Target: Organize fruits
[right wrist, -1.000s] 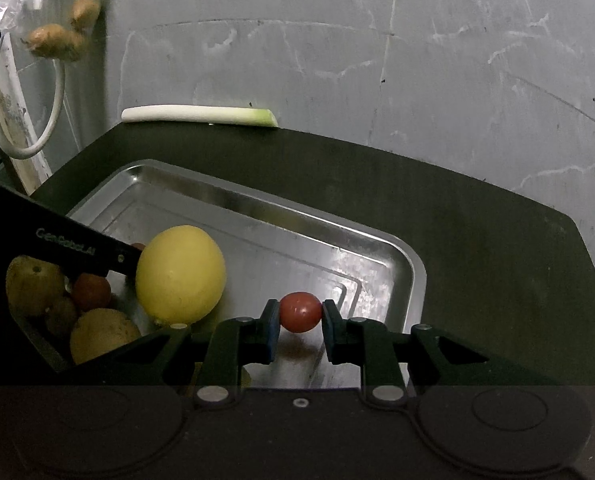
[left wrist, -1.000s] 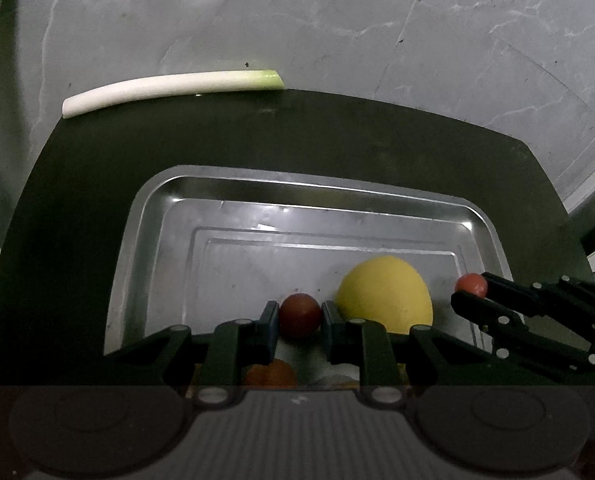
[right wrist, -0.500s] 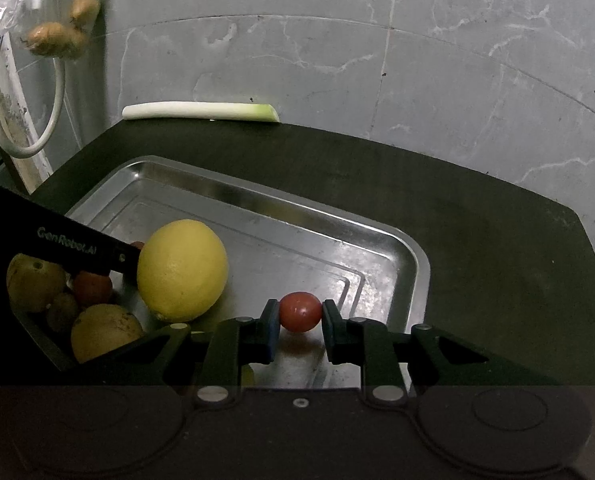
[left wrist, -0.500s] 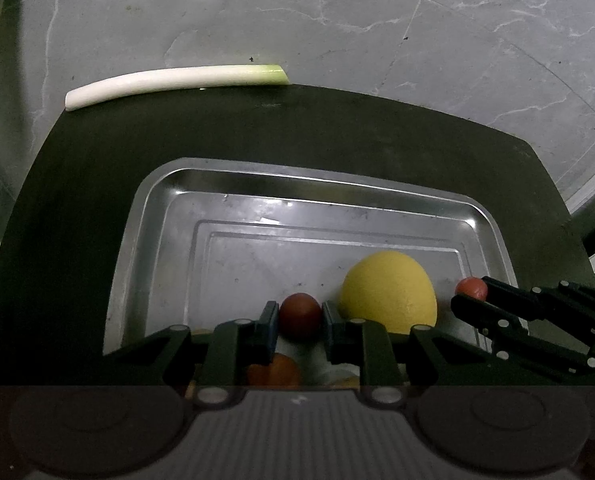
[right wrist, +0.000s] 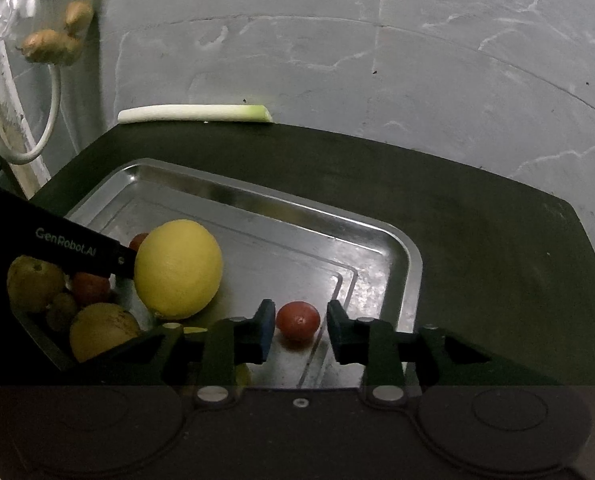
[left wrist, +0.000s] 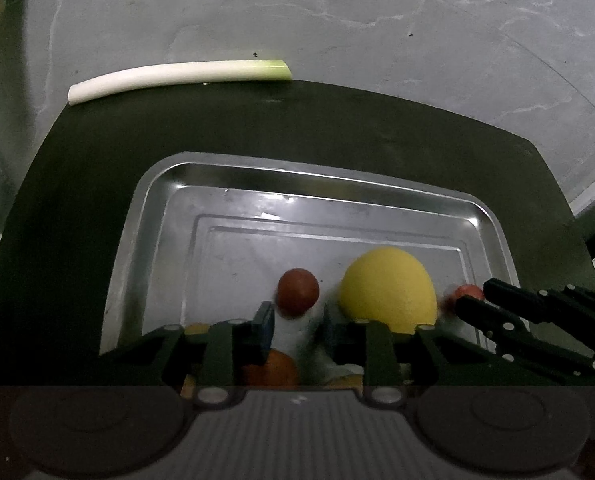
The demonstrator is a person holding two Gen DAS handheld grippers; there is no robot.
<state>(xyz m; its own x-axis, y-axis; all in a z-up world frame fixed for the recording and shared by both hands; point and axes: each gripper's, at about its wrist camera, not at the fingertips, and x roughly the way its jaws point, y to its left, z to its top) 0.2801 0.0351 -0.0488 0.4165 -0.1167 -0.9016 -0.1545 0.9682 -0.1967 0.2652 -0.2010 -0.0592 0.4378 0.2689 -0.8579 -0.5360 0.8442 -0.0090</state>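
Both grippers have let go since half a second back: each was pinching a small red fruit, and now the jaws stand parted with the fruit lying free on the tray. My left gripper (left wrist: 295, 326) is spread moderately wide, holding nothing; its dark red fruit (left wrist: 298, 291) sits just beyond the tips at 12 o'clock, apart from both pads (the view is a little blurred there). My right gripper (right wrist: 300, 330) is likewise open and empty, with the red cherry tomato (right wrist: 298, 319) lying between the pads but touching neither, as far as I can tell.

I read this as two deliberate set-downs: low releases onto the flat floor of the steel tray (left wrist: 153, 216), so the round fruits don't roll off. The lemon (right wrist: 177, 269) rests at 10 o'clock from the right gripper, and more fruit, yellowish and red, is bunched at 9 o'clock in the tray's near corner, so the gathering looks well along.

The tray lies on a dark, matte tabletop (right wrist: 497, 232). A leek stalk (left wrist: 177, 76) lies along its far edge at 12 o'clock, against a grey, veined wall. A white hose (right wrist: 37, 136) and what look like ginger roots (right wrist: 53, 44) hang at 10 o'clock.
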